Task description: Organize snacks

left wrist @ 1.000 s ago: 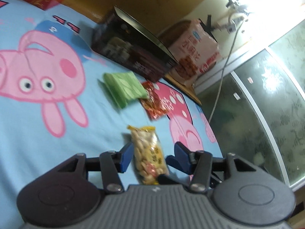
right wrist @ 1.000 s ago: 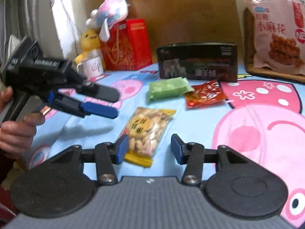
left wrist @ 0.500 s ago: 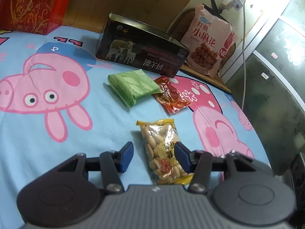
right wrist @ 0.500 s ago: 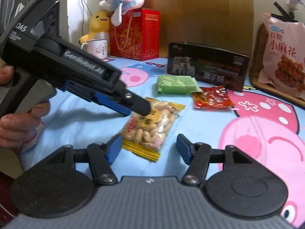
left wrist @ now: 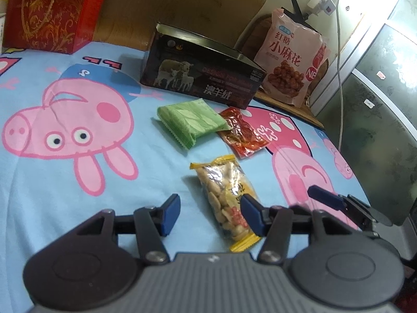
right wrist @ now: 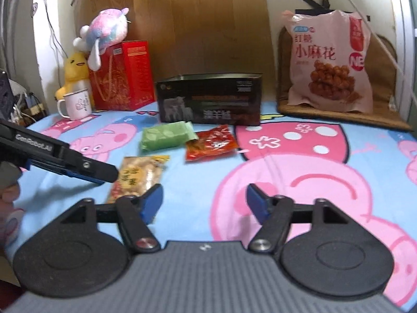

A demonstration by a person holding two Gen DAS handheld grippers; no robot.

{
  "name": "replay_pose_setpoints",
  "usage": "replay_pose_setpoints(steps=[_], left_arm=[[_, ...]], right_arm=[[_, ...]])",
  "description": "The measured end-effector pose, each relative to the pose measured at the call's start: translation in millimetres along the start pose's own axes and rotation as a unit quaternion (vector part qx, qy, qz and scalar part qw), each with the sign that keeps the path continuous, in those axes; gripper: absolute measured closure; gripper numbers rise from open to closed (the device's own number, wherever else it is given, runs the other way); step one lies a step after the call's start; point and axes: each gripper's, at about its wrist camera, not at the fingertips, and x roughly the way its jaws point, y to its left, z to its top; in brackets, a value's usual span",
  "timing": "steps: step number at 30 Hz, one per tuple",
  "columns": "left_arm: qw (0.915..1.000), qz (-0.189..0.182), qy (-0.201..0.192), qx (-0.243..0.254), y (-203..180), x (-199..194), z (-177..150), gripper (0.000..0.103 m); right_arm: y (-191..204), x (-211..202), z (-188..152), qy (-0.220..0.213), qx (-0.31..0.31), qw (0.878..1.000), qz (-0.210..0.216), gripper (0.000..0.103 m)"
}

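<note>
On the cartoon-pig bed sheet (left wrist: pixel 65 187), a peanut packet (left wrist: pixel 226 195) is lying w/ the left gripper (left wrist: pixel 211 215) spread over its near end, not pinching. Right gripper (right wrist: pixel 204 203) has just been opening, empty. Best: centre the pads across the packet's width before squeezing.

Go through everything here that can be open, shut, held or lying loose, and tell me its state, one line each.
left gripper: open, jaws just widened, over the peanut packet
right gripper: open, jaws just widened, nothing between them
peanut packet: sealed, flat on the sheet
green packet: sealed, flat
red packet: sealed, flat
dark box: lidless
pink snack bag: sealed, upright
</note>
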Motion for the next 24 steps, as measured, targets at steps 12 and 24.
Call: replay_pose_setpoints(steps=[12, 24], left_arm=[[0.9990, 0.018, -0.032, -0.026, 29, -12, 3, 0.045], [0.9990, 0.005, -0.037, -0.024, 34, -13, 3, 0.043]], right_arm=[[33, 14, -3, 0.049, 0.003, 0.996, 0.077, 0.000], [51, 20, -3, 0.059, -0.024, 0.996, 0.068, 0.000]])
